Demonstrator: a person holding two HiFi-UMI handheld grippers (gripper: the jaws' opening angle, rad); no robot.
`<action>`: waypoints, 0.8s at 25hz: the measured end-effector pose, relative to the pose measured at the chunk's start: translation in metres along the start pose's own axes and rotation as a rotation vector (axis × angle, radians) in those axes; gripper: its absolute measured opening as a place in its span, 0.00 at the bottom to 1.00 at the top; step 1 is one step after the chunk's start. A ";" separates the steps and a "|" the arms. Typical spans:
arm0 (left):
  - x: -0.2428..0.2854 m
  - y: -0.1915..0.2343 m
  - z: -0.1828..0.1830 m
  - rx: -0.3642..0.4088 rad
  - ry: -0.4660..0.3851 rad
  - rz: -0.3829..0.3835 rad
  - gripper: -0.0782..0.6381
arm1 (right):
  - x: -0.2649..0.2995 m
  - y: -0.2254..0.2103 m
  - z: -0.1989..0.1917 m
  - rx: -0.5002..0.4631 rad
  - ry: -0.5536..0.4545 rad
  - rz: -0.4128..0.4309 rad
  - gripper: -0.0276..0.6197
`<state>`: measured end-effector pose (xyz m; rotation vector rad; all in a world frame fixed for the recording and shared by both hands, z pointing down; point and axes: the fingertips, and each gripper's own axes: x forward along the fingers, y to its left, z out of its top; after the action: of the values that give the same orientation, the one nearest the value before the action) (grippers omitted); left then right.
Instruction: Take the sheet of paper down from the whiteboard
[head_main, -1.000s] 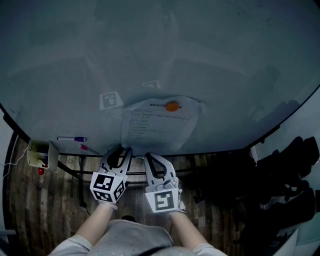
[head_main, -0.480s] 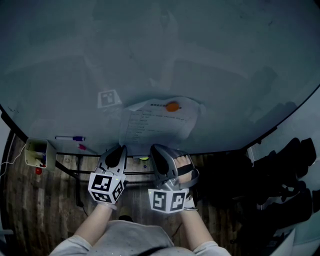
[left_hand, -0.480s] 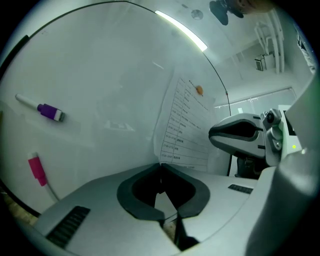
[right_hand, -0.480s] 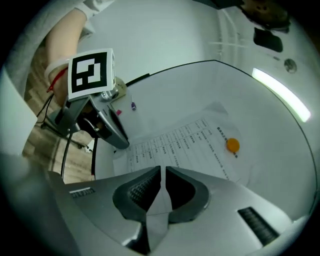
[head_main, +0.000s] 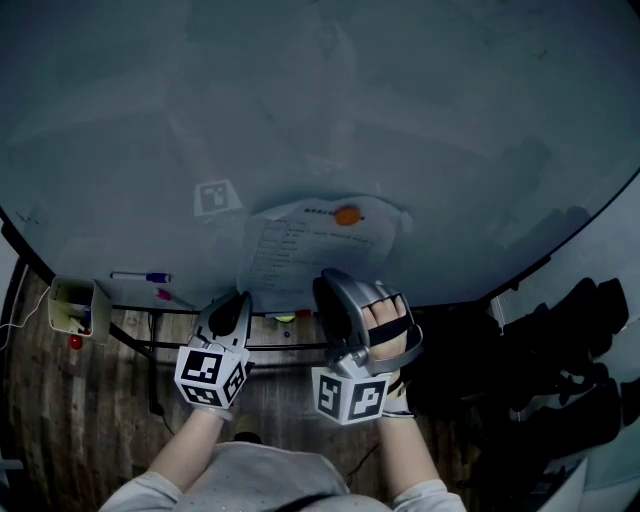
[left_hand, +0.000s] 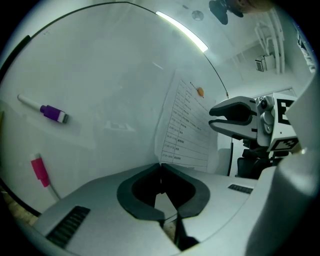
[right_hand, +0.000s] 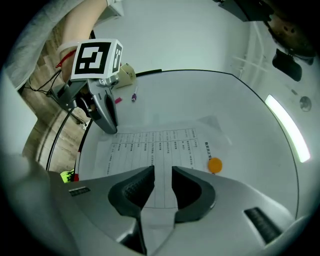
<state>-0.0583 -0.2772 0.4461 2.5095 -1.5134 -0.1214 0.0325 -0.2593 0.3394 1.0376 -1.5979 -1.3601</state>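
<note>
The sheet of paper (head_main: 312, 250) is found on the whiteboard (head_main: 300, 100), pinned near its top edge by a single orange magnet (head_main: 346, 214), so the task's thing has not yet been freed. The left claw (left_hand: 161, 167) is seen with its jaws brought together, and the sheet's lower corner runs straight into their meeting tips, so that corner is judged to be pinched. The right claw (right_hand: 162, 175) is held turned on its side before the middle of the sheet. Its jaws have just been opening and now stand apart. Only the printed page is seen through the gap, behind the jaws, and nothing is pressed by the pads. The magnet lies just beside that gap in the right gripper view, near but not yet between the jaws. A purple-capped marker (left_hand: 47, 111) and a pink marker (left_hand: 40, 170) are left on the board off to the left, well apart from the sheet, and are not involved. The step in hand is judged to be the securing of the sheet from below while the magnet is approached. For the next move, the open right claw would need to be carried up to the magnet and closed round its rim, and the magnet then pulled or slid off the board. The left claw's hold on the corner should be kept throughout, since the sheet would otherwise be dropped. A loose pinch or a pull on the paper before the magnet is off could cause a slip or a tear.
</note>
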 end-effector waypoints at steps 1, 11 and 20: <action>0.000 0.000 0.000 0.000 0.001 -0.001 0.14 | 0.000 -0.003 0.001 -0.007 -0.003 -0.002 0.20; 0.000 0.000 0.000 -0.001 0.007 -0.004 0.13 | -0.001 -0.050 -0.002 -0.061 0.011 -0.048 0.25; -0.001 0.002 0.001 0.005 0.005 0.002 0.13 | 0.009 -0.084 0.001 -0.131 0.013 -0.044 0.28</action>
<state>-0.0608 -0.2779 0.4456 2.5101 -1.5161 -0.1108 0.0365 -0.2751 0.2566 1.0057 -1.4635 -1.4644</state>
